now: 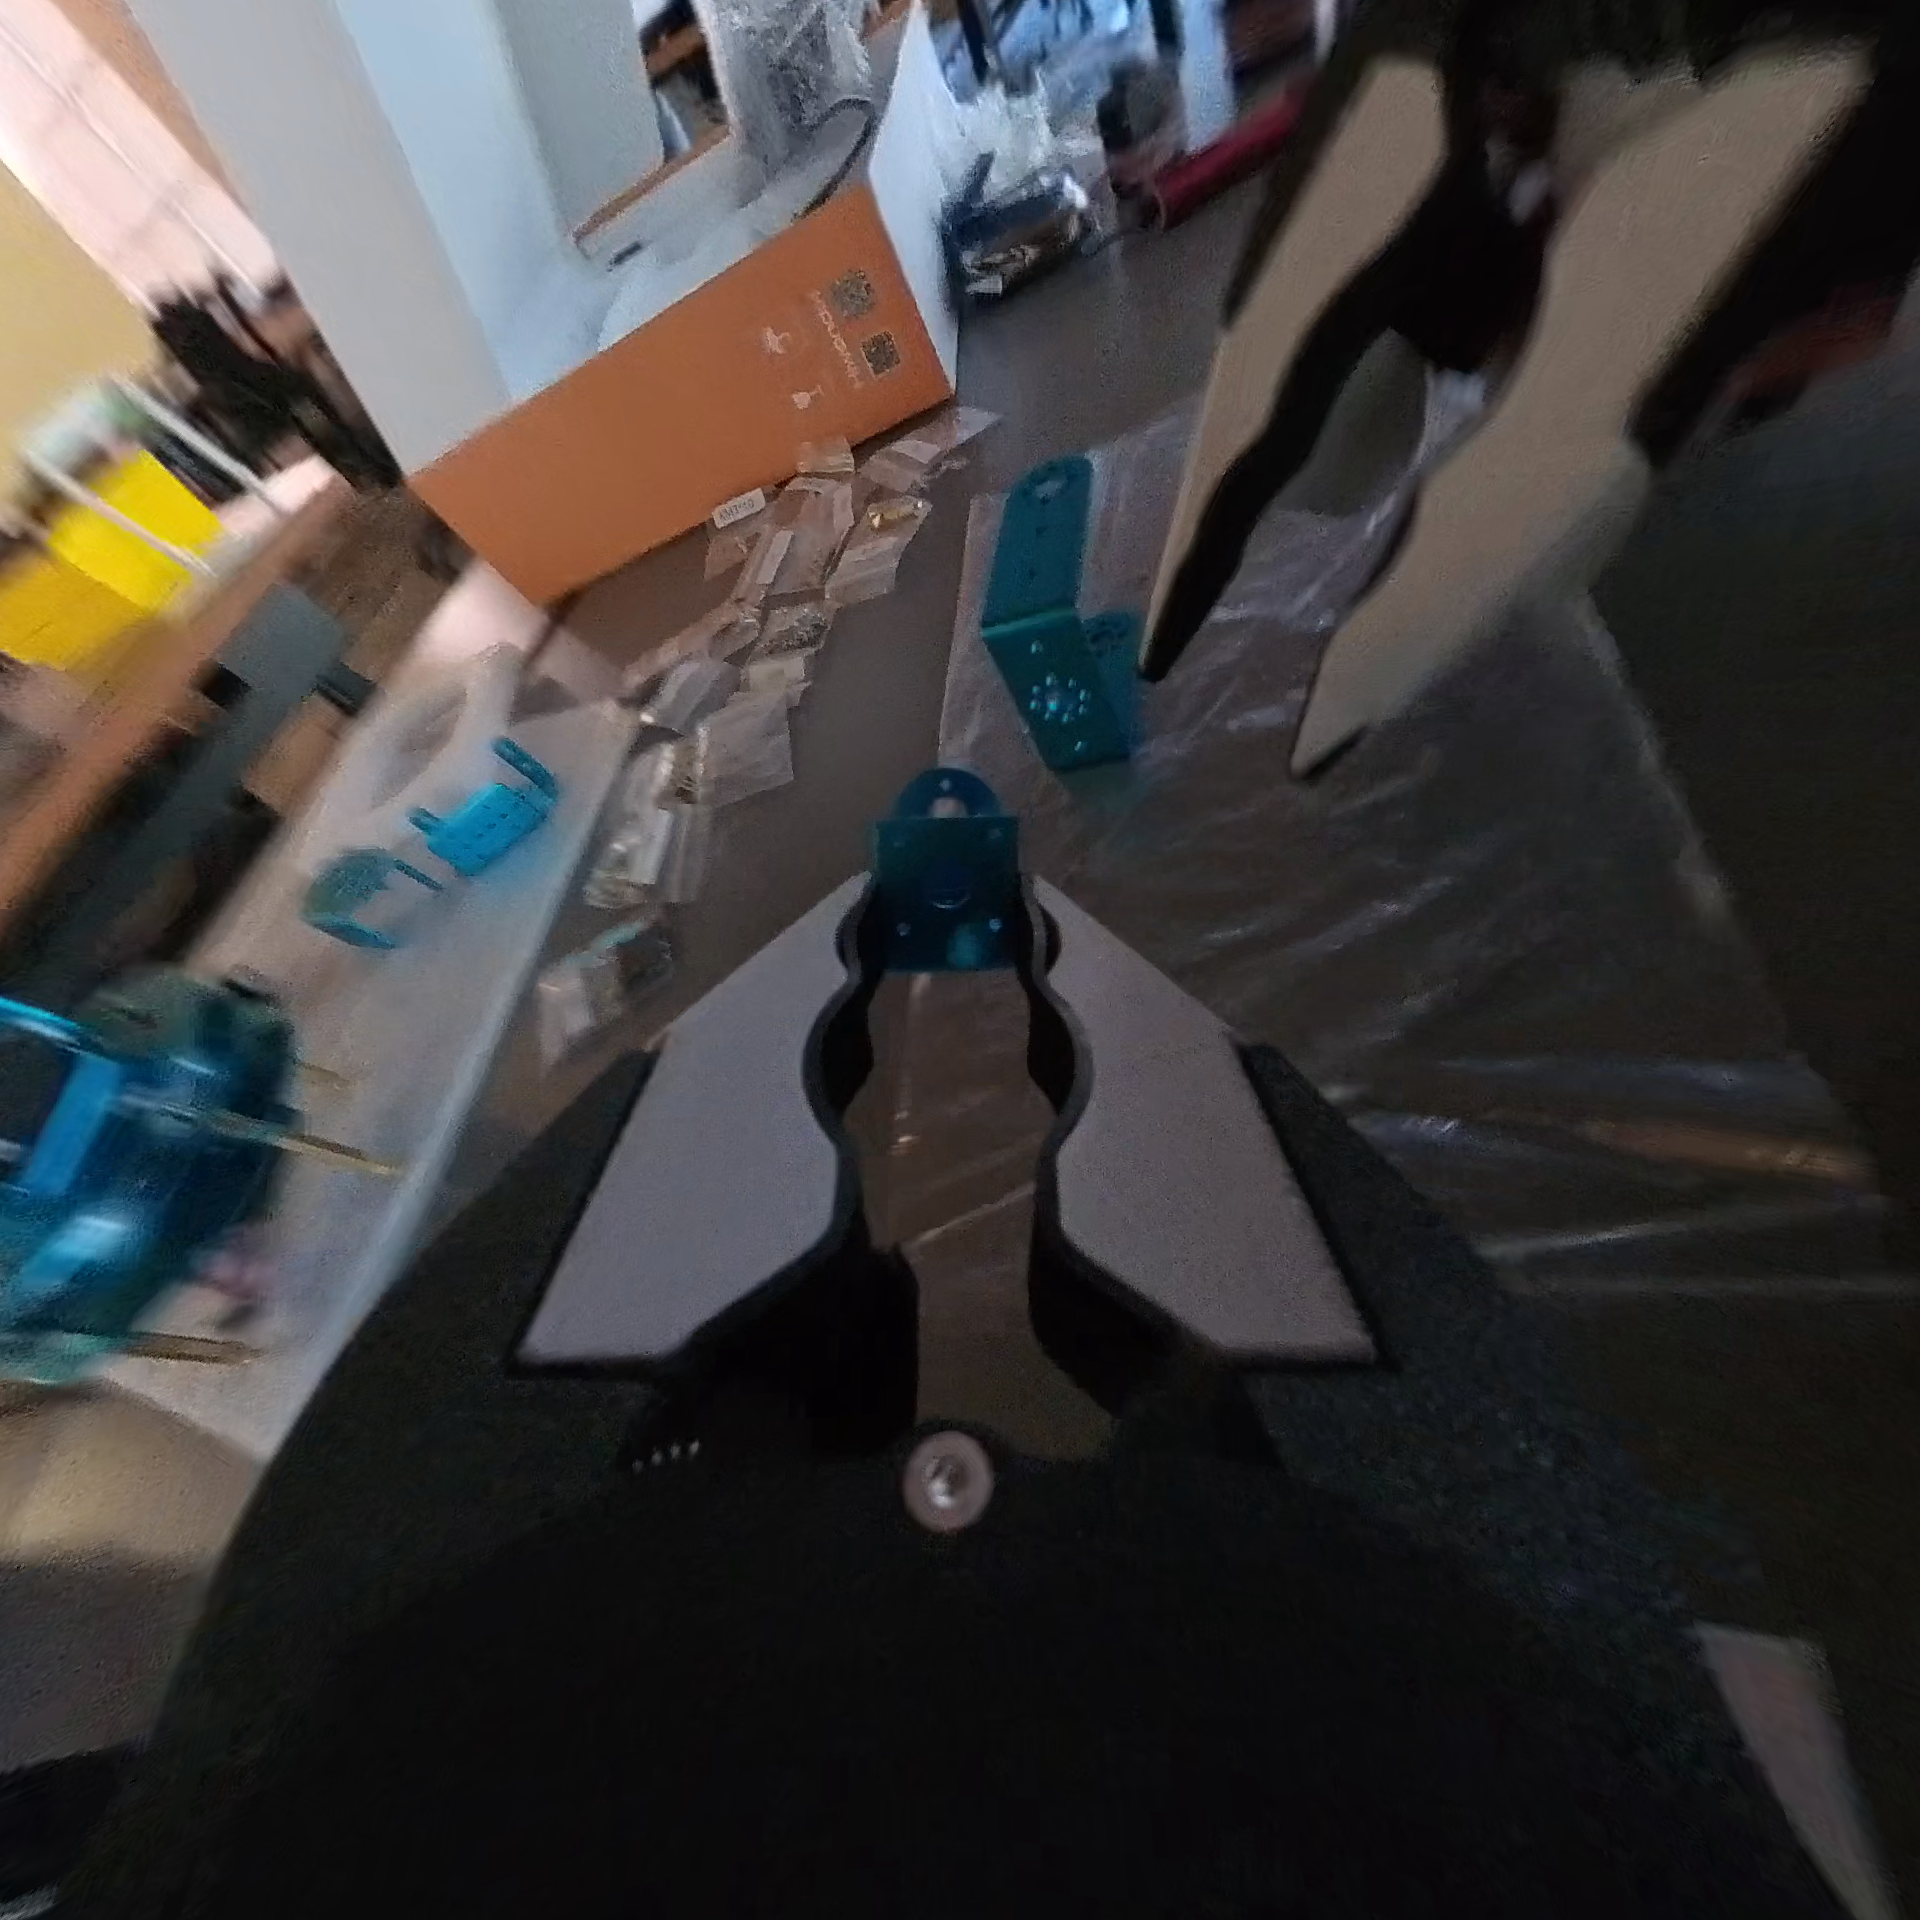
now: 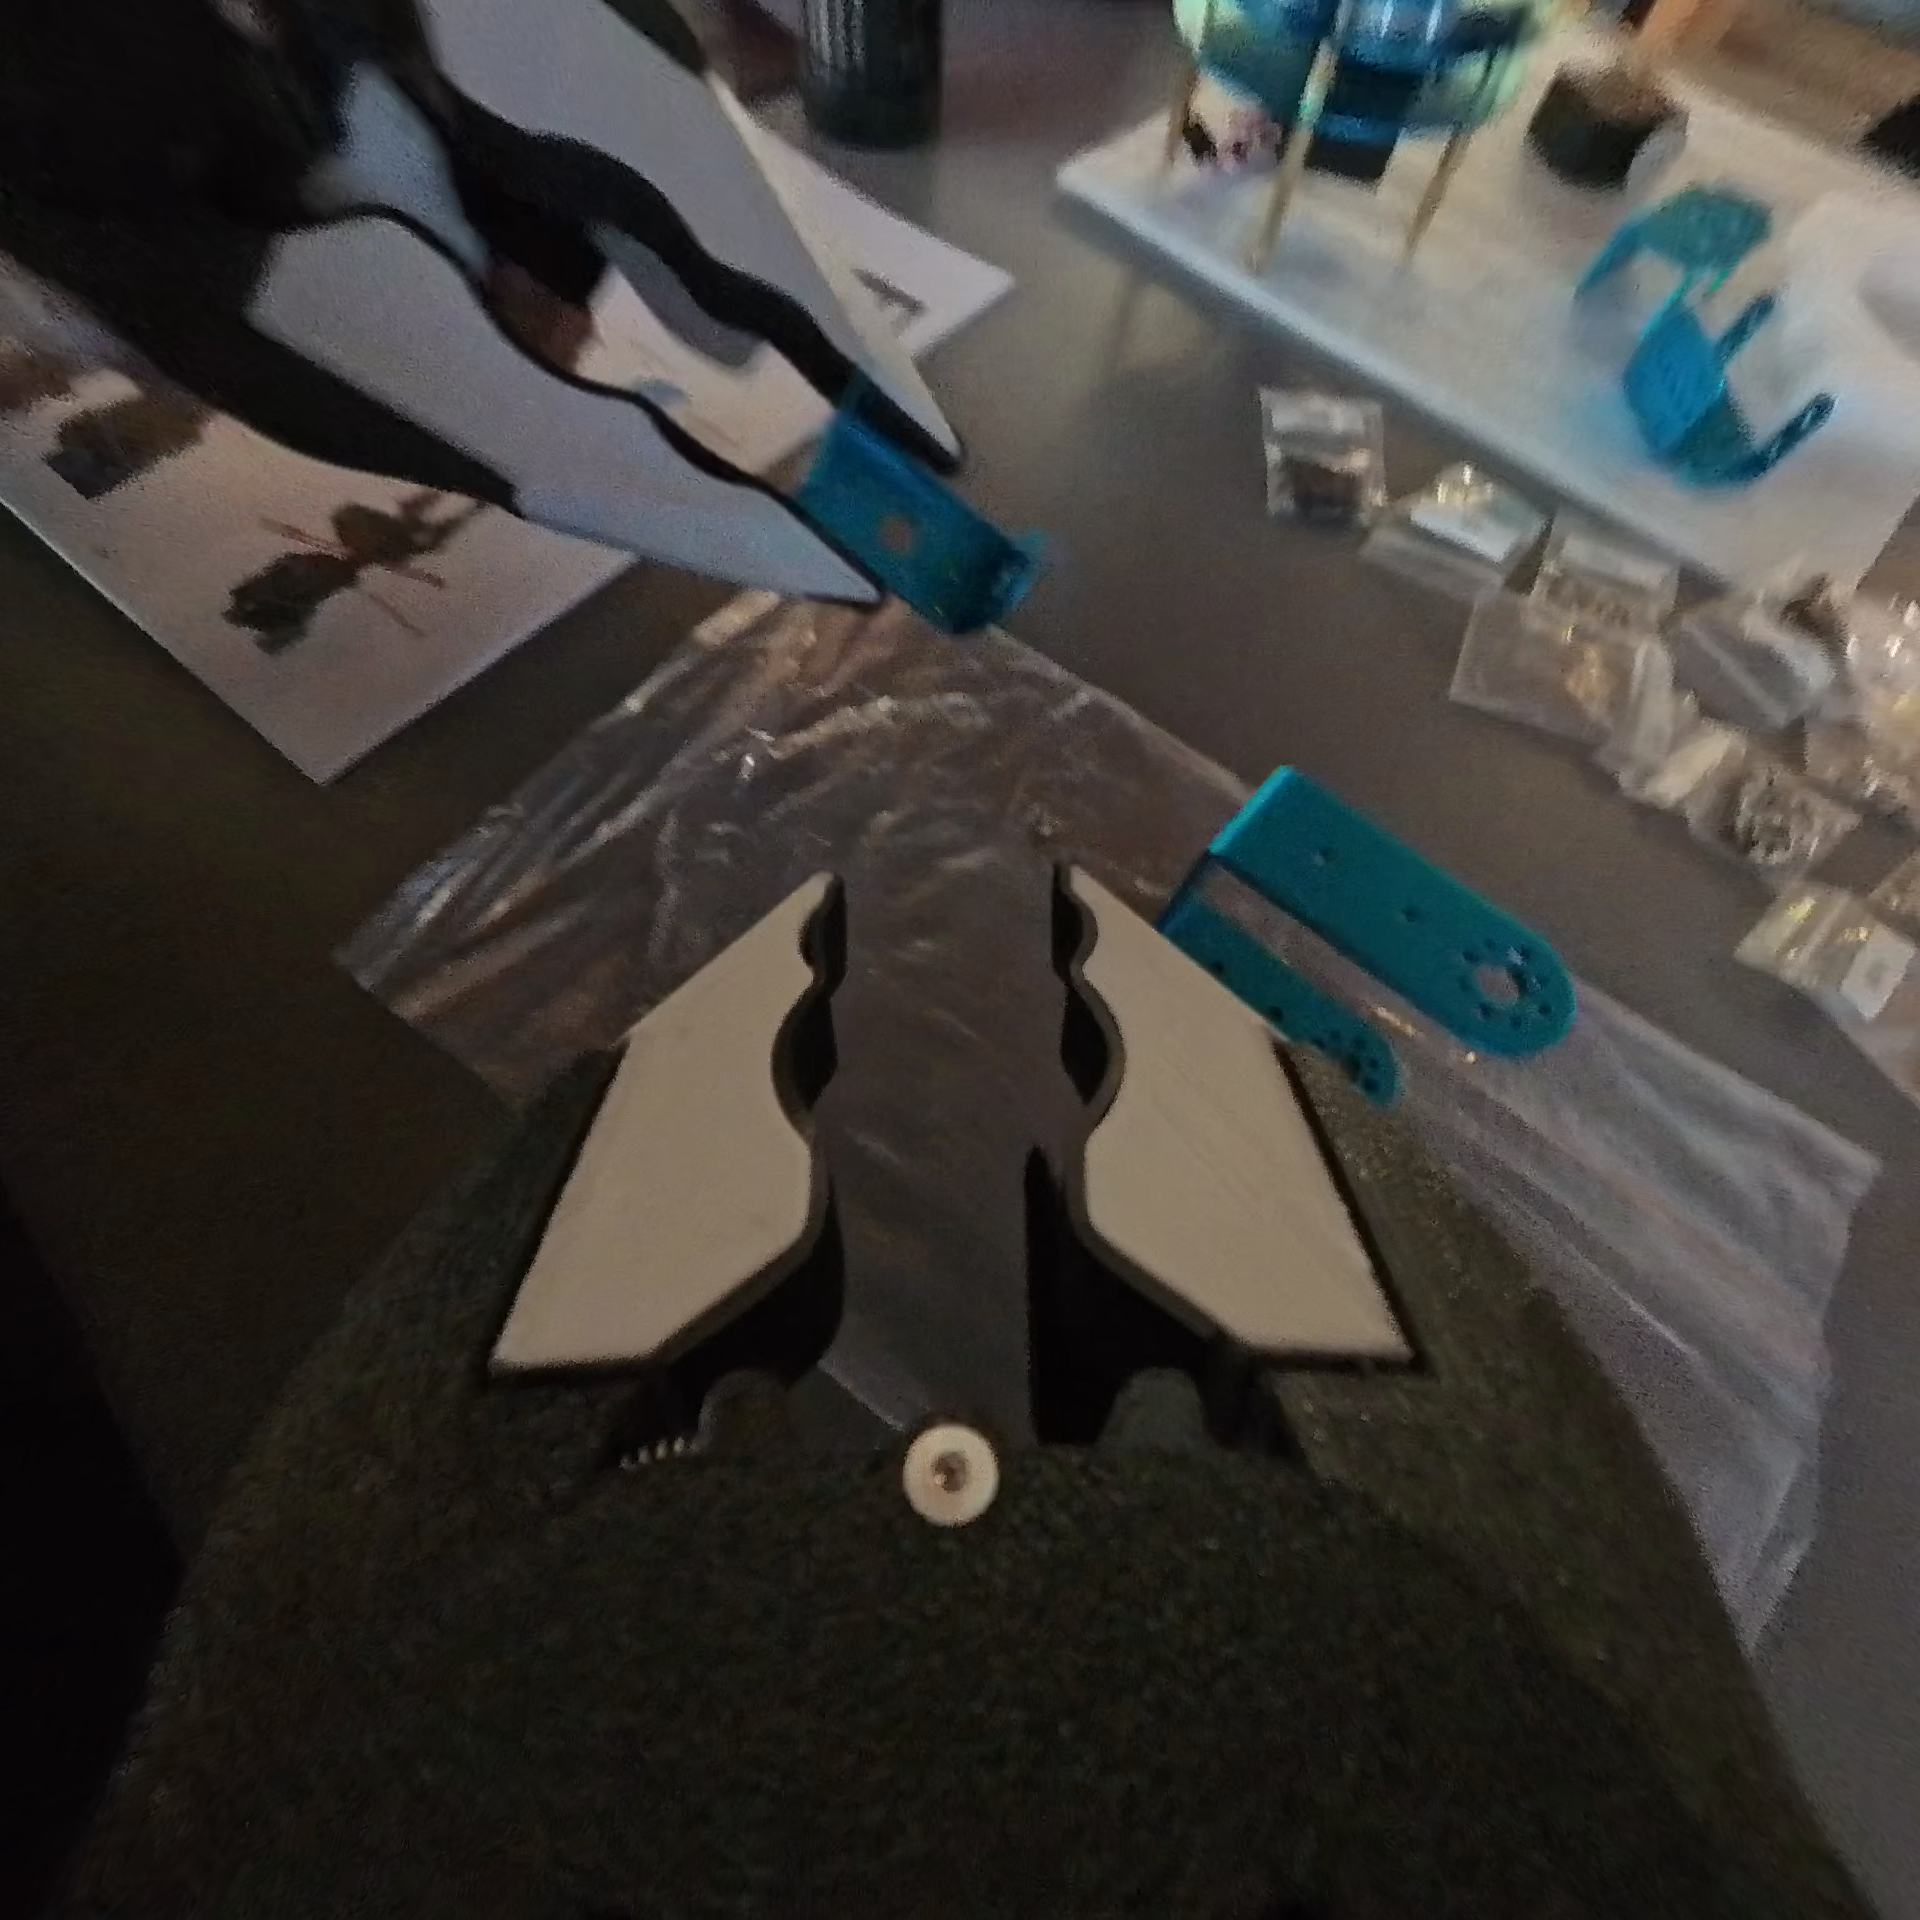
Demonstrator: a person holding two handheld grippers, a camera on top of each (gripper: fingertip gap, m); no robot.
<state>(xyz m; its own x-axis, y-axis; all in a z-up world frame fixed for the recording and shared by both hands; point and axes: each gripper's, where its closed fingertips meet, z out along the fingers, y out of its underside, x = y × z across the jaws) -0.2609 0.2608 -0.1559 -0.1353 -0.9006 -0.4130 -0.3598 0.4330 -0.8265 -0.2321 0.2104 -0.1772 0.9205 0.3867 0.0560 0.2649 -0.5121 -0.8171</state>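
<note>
While the left hand-held gripper [image 1: 945, 914] clamps a small stiff blue bracket [image 1: 943, 896], the right hand-held gripper [image 2: 948, 894] hangs apart beside a long blue U-bracket [image 2: 1382, 935].

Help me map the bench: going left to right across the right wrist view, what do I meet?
Printed sheet → small blue bracket held in the left gripper → long blue bracket lying on clear plastic → small clear bags.

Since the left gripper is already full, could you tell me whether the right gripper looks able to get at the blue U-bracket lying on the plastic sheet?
Probably yes: the right gripper is open and empty, and the U-bracket lies just beside its fingertips with nothing between.
</note>
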